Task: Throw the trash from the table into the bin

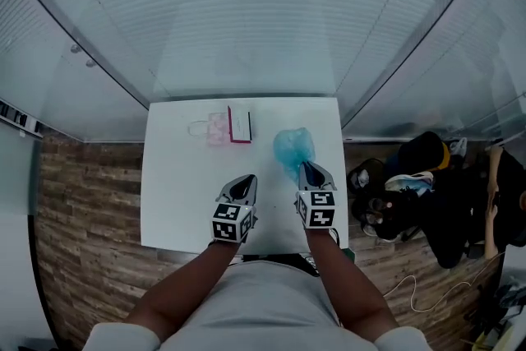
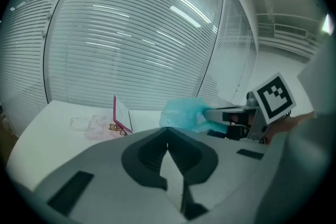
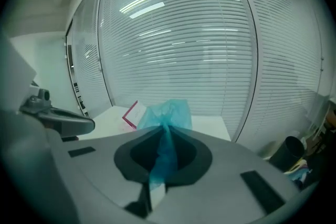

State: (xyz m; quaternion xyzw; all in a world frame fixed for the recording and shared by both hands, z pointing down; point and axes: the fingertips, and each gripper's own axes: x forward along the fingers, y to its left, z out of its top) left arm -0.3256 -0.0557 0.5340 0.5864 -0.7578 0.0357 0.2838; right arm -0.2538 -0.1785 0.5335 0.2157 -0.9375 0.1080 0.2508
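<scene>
1. White table (image 1: 164, 201), set against slatted blinds (image 1: 271, 4); two further pieces of trash on its far part.
2. Floor clutter (image 1: 411, 193) at right: dark bags and cables. Dark round container (image 3: 287, 152) past the table's right edge, possibly the bin.
3. Blue plastic bag (image 1: 293, 147), over the table's right half, pinched by its twisted neck in the right gripper (image 1: 308, 168). Best kept clamped, carried right, clear of the table edge, and released only squarely above the bin's mouth.
4. Left gripper (image 1: 244, 181), jaws pressed together on nothing, beside the right one; best kept out of the carrying path.
5. Pink-edged card (image 1: 239, 126), standing propped open.
6. Clear pink pouch (image 1: 209, 130), flat, just beside the card.
</scene>
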